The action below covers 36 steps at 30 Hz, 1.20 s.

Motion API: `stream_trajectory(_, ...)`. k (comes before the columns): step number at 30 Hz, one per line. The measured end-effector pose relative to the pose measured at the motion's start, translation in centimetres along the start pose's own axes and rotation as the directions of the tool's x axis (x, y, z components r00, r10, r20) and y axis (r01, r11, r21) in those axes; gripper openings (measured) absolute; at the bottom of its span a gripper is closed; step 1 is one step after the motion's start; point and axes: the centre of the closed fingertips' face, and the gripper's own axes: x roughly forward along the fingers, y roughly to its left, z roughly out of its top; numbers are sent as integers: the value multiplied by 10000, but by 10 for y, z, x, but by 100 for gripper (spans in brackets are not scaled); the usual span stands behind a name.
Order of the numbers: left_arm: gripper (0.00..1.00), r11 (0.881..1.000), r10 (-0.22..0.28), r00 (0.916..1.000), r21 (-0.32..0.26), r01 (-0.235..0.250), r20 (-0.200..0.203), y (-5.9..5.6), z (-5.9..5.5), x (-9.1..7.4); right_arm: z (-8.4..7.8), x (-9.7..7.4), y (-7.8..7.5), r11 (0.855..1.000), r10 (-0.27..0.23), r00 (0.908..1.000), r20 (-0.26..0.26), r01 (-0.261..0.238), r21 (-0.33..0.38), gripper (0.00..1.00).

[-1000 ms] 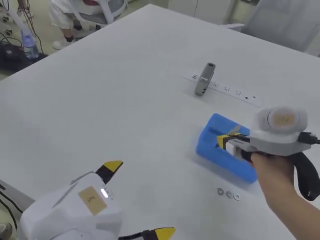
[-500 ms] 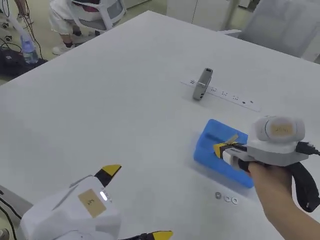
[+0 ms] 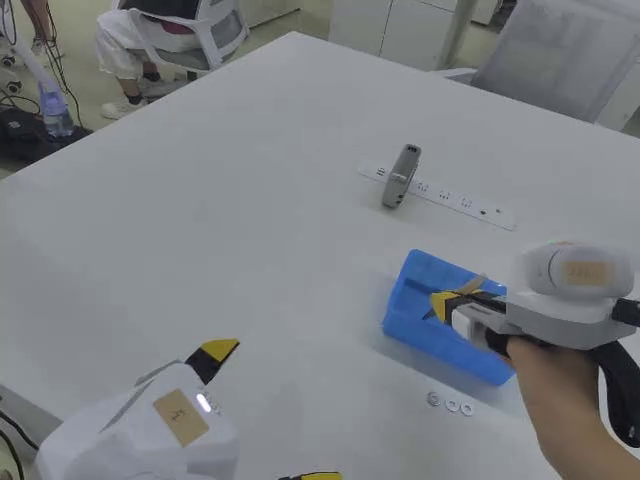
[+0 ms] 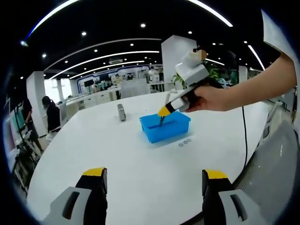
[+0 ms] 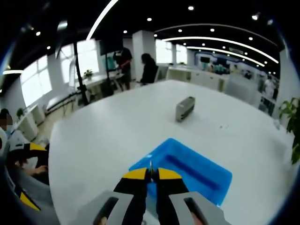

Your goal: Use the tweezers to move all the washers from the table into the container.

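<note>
Hardly anything has moved in the last second: the right gripper [image 3: 440, 303] still hangs over the blue container [image 3: 410, 322], its jaws pressed together on the tweezers [image 5: 151, 165].
From the left gripper view, the tweezers' thin tip points down into the open container, and it is too small to tell whether it carries anything. Three washers [image 3: 452, 405] lie in a short row on the white table [image 3: 250, 200], just beside the container's near wall toward its right end, not touching it. The left gripper [image 4: 154, 173] is held low at the near left of the table, well apart from the container, with its yellow-tipped jaws wide apart and nothing between them. Beyond the container, on the far side, a small grey block-shaped device [image 3: 400, 177] stands on the left end of a white power strip [image 3: 455, 200].
</note>
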Motion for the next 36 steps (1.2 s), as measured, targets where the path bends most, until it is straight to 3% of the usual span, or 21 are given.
stream_trajectory(8,89,9996,-159,9996,-223,165,235,-2,4,-1,1,-26,7,9995,6,9997,257,2,-303,3)
stream_trajectory(12,90,9996,-189,9996,-208,193,231,-3,4,0,-8,-31,11,9974,2,10000,35,0,-723,3)
stream_trajectory(15,89,9997,-158,9996,-190,162,231,-2,4,0,-18,-36,15,9980,100,9999,-124,-107,-616,3)
stream_trajectory(23,89,9997,-122,9997,-193,127,231,-2,4,-1,-55,-34,16,9989,204,9955,-929,-242,-397,3)
stream_trajectory(36,88,9998,-90,9998,-180,93,184,-1,3,0,-77,-30,20,9992,361,9872,-1551,-379,-85,4)
